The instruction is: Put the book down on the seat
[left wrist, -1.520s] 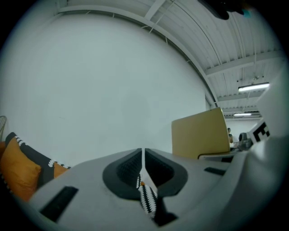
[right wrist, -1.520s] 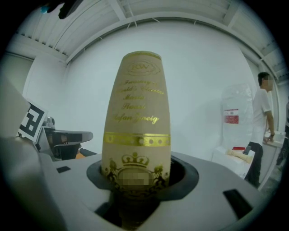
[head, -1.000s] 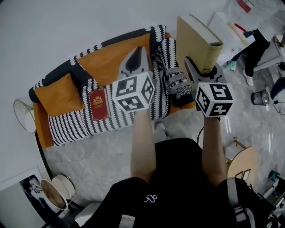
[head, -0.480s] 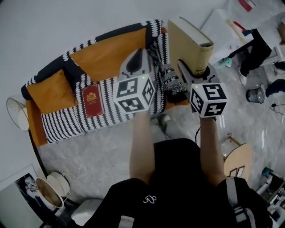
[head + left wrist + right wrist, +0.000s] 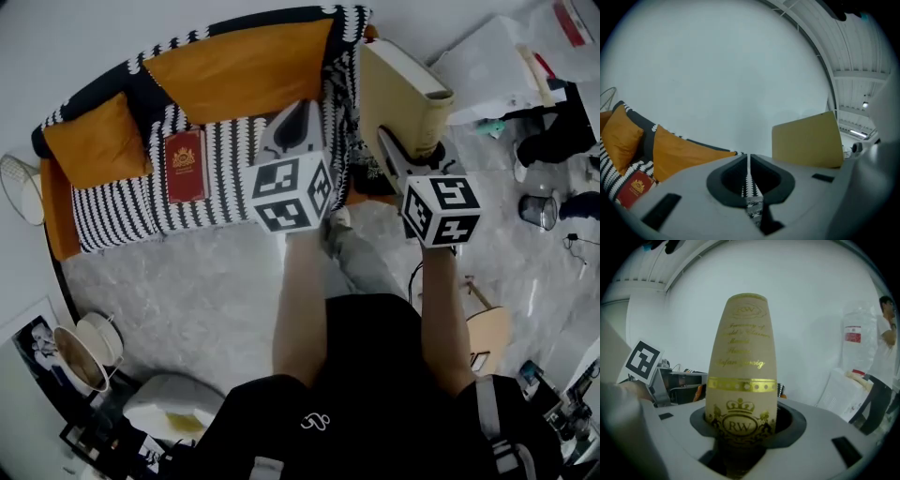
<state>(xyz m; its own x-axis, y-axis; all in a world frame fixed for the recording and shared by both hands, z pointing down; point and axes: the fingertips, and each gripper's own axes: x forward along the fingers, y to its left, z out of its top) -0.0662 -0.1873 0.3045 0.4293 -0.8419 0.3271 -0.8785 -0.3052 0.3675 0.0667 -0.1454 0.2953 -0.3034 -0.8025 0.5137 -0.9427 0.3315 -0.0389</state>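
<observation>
A thick tan book (image 5: 401, 94) with gold lettering on its spine (image 5: 743, 357) stands upright in my right gripper (image 5: 413, 150), which is shut on its lower end (image 5: 743, 420). It hangs above the right end of the sofa. The sofa's seat (image 5: 234, 178) is striped black and white. My left gripper (image 5: 298, 114) hovers over the seat's right part, just left of the book, jaws together and empty (image 5: 748, 161). In the left gripper view the tan book (image 5: 806, 140) shows at the right.
A red book (image 5: 185, 166) lies on the seat's left half, beside an orange cushion (image 5: 94, 141). A knitted throw (image 5: 361, 171) drapes the right arm. A wooden stool (image 5: 492, 337), a bin (image 5: 542, 211) and a person (image 5: 562, 131) are at right.
Both grippers have sunk toward the sofa, the tan book still in the right one. The sofa now sits higher in the head view.
</observation>
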